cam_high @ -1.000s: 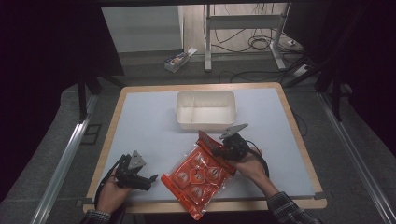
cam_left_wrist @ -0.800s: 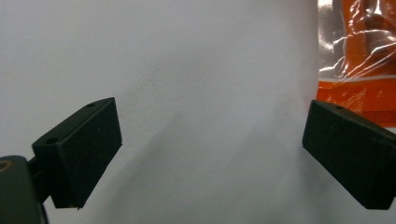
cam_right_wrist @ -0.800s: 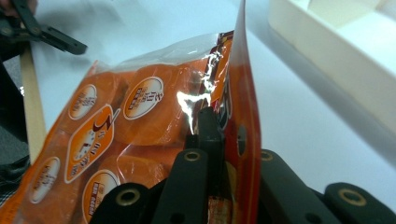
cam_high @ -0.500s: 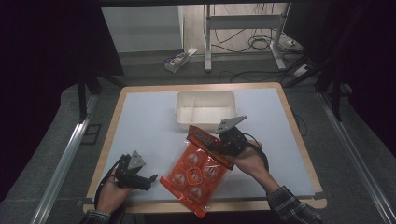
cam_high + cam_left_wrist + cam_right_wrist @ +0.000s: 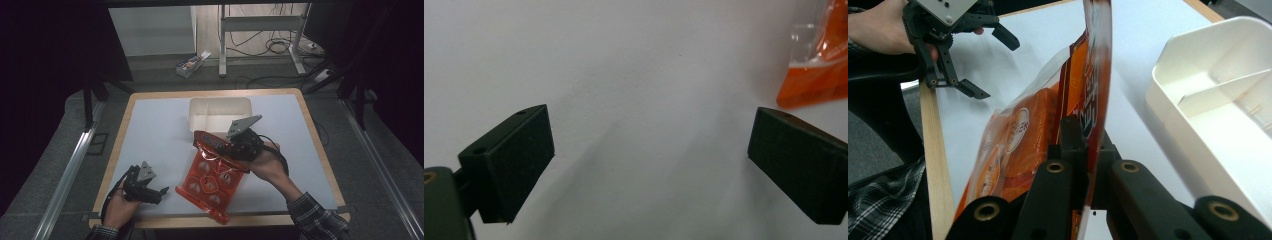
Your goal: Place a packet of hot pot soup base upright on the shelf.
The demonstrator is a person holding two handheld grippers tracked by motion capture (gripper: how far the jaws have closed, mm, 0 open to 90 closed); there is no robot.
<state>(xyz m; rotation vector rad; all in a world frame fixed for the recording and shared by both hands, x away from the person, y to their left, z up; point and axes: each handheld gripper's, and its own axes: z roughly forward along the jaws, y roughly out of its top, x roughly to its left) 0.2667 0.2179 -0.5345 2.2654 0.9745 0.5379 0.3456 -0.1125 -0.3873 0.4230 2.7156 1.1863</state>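
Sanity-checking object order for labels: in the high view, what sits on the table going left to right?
Left tool open, resting near the front-left corner → orange snack pack, held up by its top edge → right tool shut on that edge. The white tray sits farther back, overlapping the pack's span, so it is left unordered.

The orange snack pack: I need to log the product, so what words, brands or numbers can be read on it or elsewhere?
Orange snack pack: white lettering along its top band and round labels on the pieces inside, too blurred to read.
Small box on the floor beyond the table: print too small to read.
White tray: no text.
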